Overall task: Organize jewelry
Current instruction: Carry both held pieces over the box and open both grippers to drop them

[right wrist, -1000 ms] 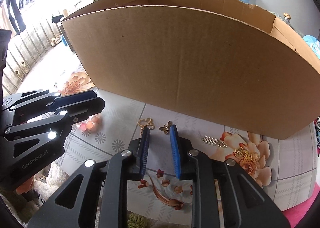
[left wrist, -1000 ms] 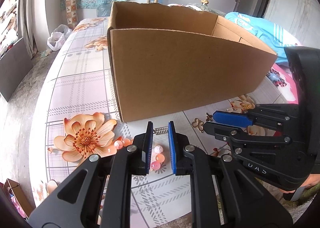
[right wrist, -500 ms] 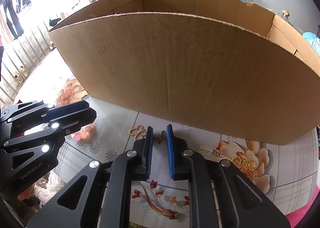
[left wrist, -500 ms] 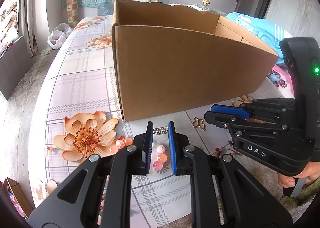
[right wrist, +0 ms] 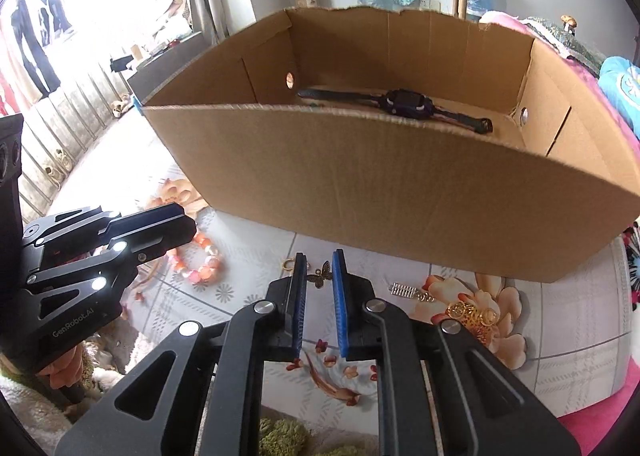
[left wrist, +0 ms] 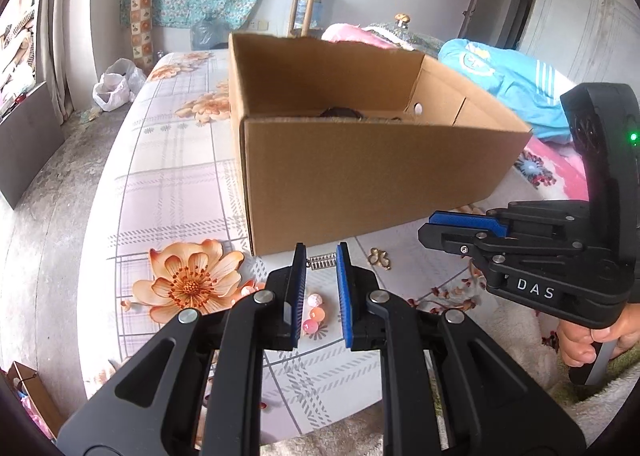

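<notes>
On the floral tabletop [left wrist: 172,183], in front of the cardboard box [left wrist: 360,183], the loose jewelry is laid out in a row along the near wall: bead bracelet [right wrist: 200,260], gold clover charm [left wrist: 380,258], butterfly charm [right wrist: 322,274], silver comb-like piece [right wrist: 404,290], gold rings [right wrist: 470,312]. A black watch [right wrist: 404,101] is already lying on the box floor, so the box is judged to be the collection point. The row is probably kept close to the wall for a short lift over the rim. The left gripper [left wrist: 321,252] is held above the beads, fingers set narrow with a clear gap. Nothing is clamped; the beads are seen through the gap on the cloth. The right gripper [right wrist: 320,258] is angled down over the butterfly charm, and its fingers have just been closing to a narrow gap. The charm is framed right between the tips. Whether it is actually pinched or only lying on the cloth behind them cannot be told from this view. The right handle is gripped by a hand [left wrist: 592,332].
</notes>
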Demonstrator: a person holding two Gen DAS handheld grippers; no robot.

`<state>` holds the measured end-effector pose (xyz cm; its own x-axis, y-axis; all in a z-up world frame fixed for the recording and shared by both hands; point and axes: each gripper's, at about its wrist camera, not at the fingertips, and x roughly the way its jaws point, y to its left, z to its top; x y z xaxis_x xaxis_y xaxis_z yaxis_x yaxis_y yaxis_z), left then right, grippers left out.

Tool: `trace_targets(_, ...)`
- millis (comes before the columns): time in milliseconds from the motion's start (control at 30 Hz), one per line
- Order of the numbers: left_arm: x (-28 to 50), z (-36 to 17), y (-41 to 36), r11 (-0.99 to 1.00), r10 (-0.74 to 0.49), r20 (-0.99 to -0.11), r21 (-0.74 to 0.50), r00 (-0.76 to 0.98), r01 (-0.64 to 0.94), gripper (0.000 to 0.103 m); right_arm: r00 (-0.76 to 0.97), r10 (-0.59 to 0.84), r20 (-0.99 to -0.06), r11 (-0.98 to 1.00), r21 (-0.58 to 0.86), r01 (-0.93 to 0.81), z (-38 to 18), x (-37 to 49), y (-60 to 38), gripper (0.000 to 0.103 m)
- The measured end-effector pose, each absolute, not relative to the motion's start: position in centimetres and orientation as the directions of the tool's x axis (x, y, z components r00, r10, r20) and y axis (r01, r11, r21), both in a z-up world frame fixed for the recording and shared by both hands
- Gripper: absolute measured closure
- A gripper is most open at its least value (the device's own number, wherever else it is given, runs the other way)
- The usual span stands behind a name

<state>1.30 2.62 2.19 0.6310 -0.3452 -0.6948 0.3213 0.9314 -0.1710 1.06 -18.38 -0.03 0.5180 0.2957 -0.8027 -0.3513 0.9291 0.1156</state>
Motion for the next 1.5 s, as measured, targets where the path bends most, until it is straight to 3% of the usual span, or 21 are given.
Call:
trace_targets(333,1.7,11.0,2.0,0.86,-0.494,-0.535,-0.188,0.685,0.474,0.089,0.637,0.416,-0.649,0.891,0.15,-0.429,10.1,0.9,-20.9,0.09)
trace_targets(500,8.0,10.6,-0.6,0.836,-0.52,-0.624,-0.231,0.584,0.497,0.089,0.57,0.43,-0.7,0.89,0.224,-0.397,10.8,7.9,-22.2,0.09)
trace_targets(633,13.4,8.6,-2.9,0.812,-0.54,-0.713,-0.299,0.447,0.501,0.089,0.443,0.456,-0.772,0.881,0.321,-0.348,8.2,14.2,-23.2,0.09)
trace_targets(833,17.9,6.1,-5.2,0.827,-0.487,-0.81,-0.308,0.326,0.47,0.089,0.314,0.404,-0.859,0.904,0.321,-0.283,3.8,19.0,-23.5,0.09)
trace_targets(1067,19.7,5.4,-6.2,0.837,-0.489,-0.834,-0.365,0.257,0.408,0.089,0.295,0.341,-0.893,0.931,0.277,-0.236,2.3,20.4,-24.4,0.09)
trace_targets(1500,21.3,5.7,-5.8,0.864,-0.472,-0.825,-0.364,0.311,0.347,0.083,0.356,0.361,-0.862,0.929,0.3,-0.217,3.0,20.2,-25.9,0.089)
